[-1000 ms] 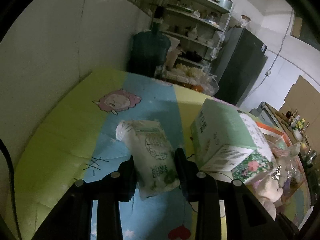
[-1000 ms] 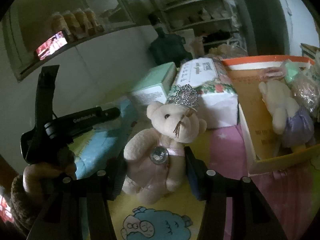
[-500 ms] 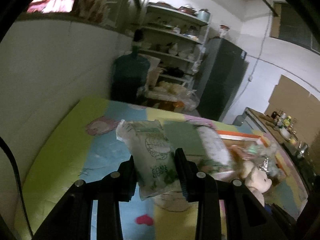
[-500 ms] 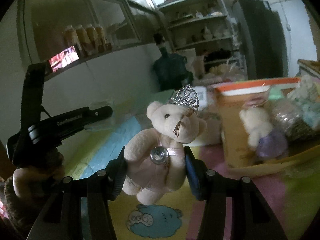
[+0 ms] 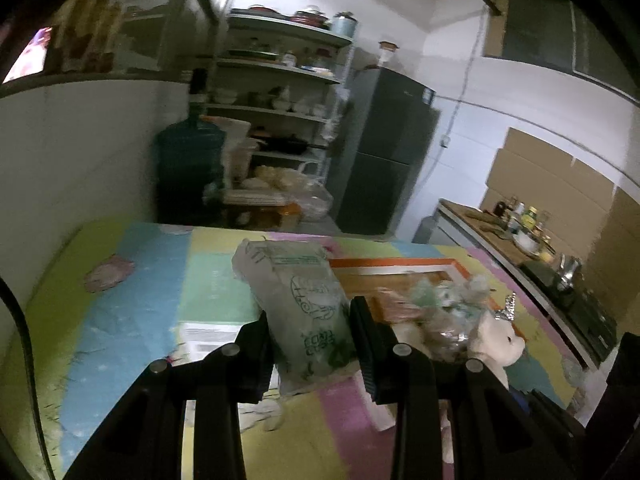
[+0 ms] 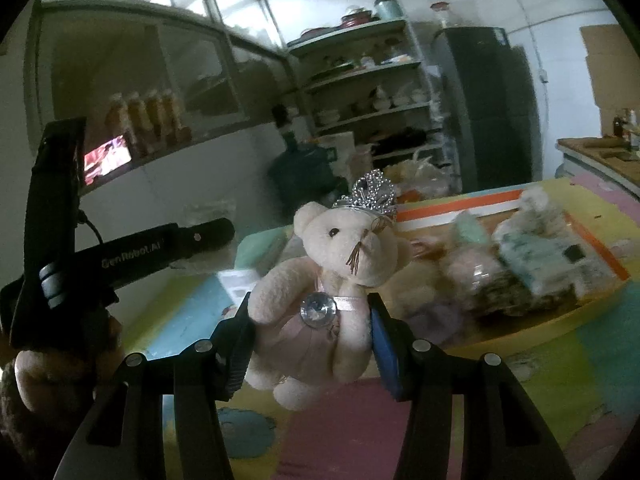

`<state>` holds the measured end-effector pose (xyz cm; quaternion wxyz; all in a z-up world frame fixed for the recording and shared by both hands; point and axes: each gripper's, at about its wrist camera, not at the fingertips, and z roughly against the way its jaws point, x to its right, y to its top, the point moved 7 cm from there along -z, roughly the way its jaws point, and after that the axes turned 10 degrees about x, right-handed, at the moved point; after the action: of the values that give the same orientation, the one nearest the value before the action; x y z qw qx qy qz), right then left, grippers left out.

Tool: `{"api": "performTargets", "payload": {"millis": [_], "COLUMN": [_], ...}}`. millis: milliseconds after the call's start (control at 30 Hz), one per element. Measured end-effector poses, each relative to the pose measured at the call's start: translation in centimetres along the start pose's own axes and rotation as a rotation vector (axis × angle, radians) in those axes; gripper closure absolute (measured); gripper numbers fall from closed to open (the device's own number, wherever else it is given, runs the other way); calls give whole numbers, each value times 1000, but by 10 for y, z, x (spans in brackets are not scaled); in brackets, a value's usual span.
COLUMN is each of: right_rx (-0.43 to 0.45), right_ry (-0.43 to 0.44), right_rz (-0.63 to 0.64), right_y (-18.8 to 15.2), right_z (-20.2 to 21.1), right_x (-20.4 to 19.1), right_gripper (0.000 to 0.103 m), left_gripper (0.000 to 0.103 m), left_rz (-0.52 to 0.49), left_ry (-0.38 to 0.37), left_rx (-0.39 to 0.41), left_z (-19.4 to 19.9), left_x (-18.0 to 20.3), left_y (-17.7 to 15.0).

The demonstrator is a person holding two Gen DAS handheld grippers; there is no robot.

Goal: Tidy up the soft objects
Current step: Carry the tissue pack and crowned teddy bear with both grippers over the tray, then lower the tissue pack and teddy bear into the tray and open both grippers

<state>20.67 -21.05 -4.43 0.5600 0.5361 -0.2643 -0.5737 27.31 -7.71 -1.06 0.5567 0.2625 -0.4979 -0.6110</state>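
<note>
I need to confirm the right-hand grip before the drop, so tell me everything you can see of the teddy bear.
The teddy bear is cream plush with dark bead eyes, a stitched brown nose, a silver beaded crown tilted on its head, a pale pink skirt and a faceted clear gem on a ribbon at its neck. It hangs upright, clear of the mat, facing the camera. The right gripper pinches its body, one pad on each side; its feet dangle below.

Home kitchen: crockery shelves (image 5: 280, 80), dark fridge (image 5: 384, 152), water jug (image 5: 188, 168), stove (image 5: 576, 300)

Crowned teddy bear (image 6: 320, 292) clamped in right claw (image 6: 310, 340) above mat (image 6: 552, 364).
</note>
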Motion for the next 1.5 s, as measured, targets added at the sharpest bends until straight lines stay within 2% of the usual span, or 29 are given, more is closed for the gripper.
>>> {"api": "performTargets", "payload": {"millis": [267,767,1100,1500], "right_rx": [45,101,19,-95], "right_ry": [-83,-222,-266,-231], "right_rz": [-33,-73,-15,29], "right_y": [16,47,50,40], "right_z": [15,32,9,-28], "right_x": [50,152,195,216], "right_gripper": [49,49,49,49], "left_gripper": [67,67,67,67], "left_rz": [-43,-100,-120,-129], "left_ry": [-94,-194,-200,-181], "left_rx": [-30,-79,-126,-186], "left_z": [-29,-87,-125,-157], "left_x": [59,145,169,177], "left_y": [-3,-14,-28,-45]}}
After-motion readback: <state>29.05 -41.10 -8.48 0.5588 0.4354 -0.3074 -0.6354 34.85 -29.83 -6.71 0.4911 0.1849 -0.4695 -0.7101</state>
